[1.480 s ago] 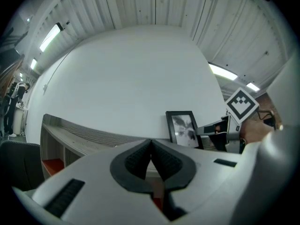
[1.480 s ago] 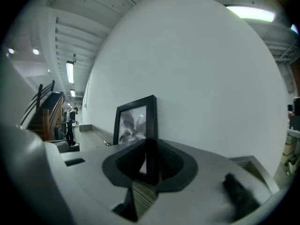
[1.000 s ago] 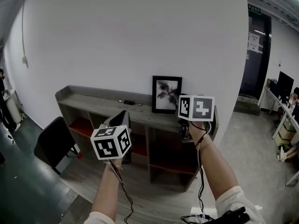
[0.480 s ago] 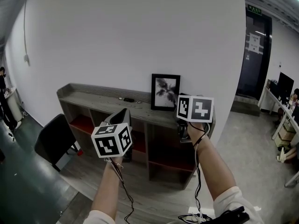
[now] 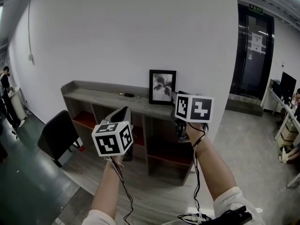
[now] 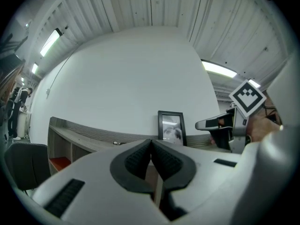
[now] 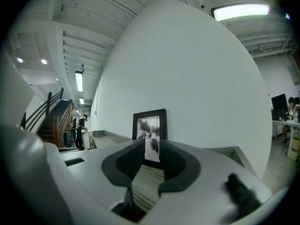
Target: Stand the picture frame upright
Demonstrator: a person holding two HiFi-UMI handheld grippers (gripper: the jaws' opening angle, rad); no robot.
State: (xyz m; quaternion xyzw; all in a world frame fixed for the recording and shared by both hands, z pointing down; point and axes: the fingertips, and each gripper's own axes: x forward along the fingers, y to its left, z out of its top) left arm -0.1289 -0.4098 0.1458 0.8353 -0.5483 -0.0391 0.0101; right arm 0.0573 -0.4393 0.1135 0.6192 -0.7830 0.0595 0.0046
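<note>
Picture frame (image 5: 162, 86) stands upright on the counter (image 5: 103, 97), right of middle, against the wall, so the task reads as done (nothing visibly left); left tongs (image 6: 151, 142) closed and empty, right tongs (image 7: 151, 146) slightly apart and empty, both well short of it.

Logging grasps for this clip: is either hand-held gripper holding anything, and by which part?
Nothing held: left hand-held gripper shut empty, right hand-held gripper open; the picture frame stands apart on the shelf.
</note>
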